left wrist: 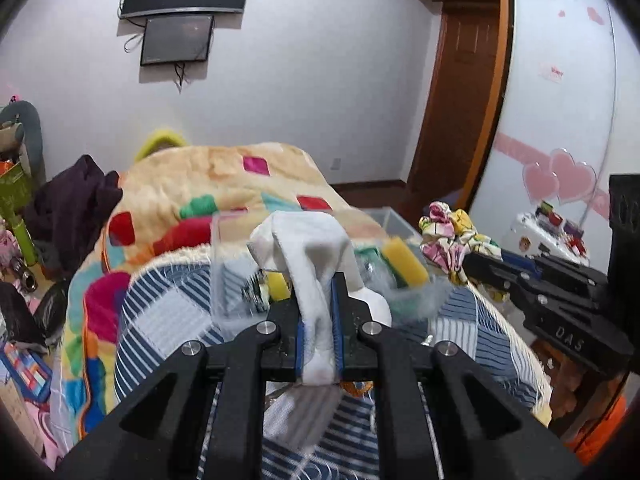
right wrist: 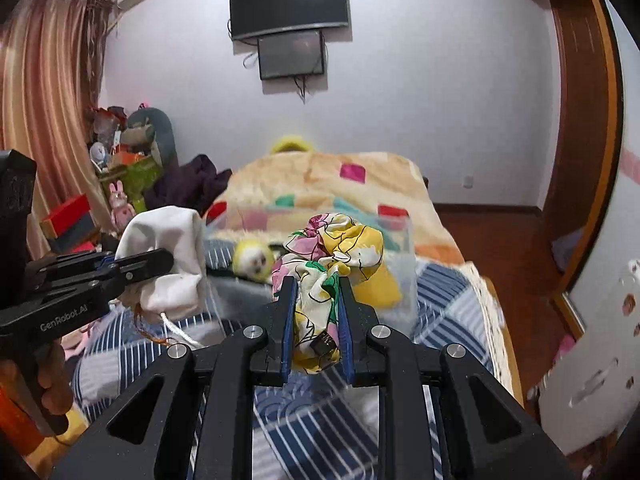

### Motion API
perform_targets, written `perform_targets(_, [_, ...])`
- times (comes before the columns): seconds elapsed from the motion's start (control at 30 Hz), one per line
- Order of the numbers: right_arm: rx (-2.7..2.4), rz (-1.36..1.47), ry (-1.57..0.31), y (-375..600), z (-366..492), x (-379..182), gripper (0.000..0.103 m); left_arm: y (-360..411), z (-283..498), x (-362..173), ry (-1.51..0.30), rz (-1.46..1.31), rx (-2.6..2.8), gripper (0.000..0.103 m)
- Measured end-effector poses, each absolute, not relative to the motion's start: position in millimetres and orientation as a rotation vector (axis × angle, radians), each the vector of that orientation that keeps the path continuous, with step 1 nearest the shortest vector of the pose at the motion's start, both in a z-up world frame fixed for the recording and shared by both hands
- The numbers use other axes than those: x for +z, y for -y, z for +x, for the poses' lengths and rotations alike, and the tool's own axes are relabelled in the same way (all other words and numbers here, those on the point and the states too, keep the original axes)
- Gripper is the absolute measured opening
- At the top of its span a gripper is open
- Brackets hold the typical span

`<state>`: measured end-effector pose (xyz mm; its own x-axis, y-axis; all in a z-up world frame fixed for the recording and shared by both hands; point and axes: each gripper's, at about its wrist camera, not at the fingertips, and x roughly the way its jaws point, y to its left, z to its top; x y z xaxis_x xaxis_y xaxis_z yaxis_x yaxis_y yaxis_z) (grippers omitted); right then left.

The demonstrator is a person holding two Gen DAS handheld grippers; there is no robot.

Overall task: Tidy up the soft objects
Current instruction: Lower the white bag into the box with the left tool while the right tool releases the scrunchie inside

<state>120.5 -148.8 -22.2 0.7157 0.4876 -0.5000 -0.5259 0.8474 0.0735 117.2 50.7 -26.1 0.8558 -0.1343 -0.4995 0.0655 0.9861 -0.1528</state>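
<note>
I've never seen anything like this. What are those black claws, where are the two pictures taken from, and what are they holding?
No robot here: a person holds a hand tool with two fingers in each hand. A camera on each tool looks forward along its fingers, which gives the two pictures.

In the left tool's picture, the left gripper is shut on a white cloth. In the right tool's picture, the right gripper is shut on a flowered cloth. Each tool also shows at the edge of the other's picture.

Below them is a bed with a striped quilt, a colourful blanket and a clear box holding a plush toy.
</note>
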Motion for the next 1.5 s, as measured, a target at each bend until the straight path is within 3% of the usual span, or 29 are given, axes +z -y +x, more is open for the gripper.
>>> perform_targets(0.2, [0.572,-0.084,-0.516,127,140,-18,0.017,-62,149,-22,-0.526,-0.143,-0.064,0.011])
perform_targets(0.5, [0.581,-0.125,-0.588,103,167,-39,0.017,-71,189,-58,-0.611,-0.111,-0.007,0.011])
perform_targets(0.87, [0.582,-0.160,-0.691,87,179,-69,0.018,-60,195,-84,-0.652,-0.043,-0.030,0.011])
perform_targets(1.03, [0.591,-0.169,-0.697,90,178,-67,0.022,-64,194,-83,-0.678,-0.081,-0.037,0.021])
perform_targets(1.17, [0.597,-0.169,-0.688,95,174,-64,0.034,-69,181,-77,-0.672,-0.095,-0.030,0.030])
perform_targets(1.3, [0.590,-0.155,-0.635,105,162,-54,0.035,-70,161,-69,-0.646,-0.124,-0.063,0.036])
perform_targets(1.5, [0.587,-0.163,-0.545,116,137,-28,0.035,-58,126,-39,-0.547,-0.091,-0.065,0.037])
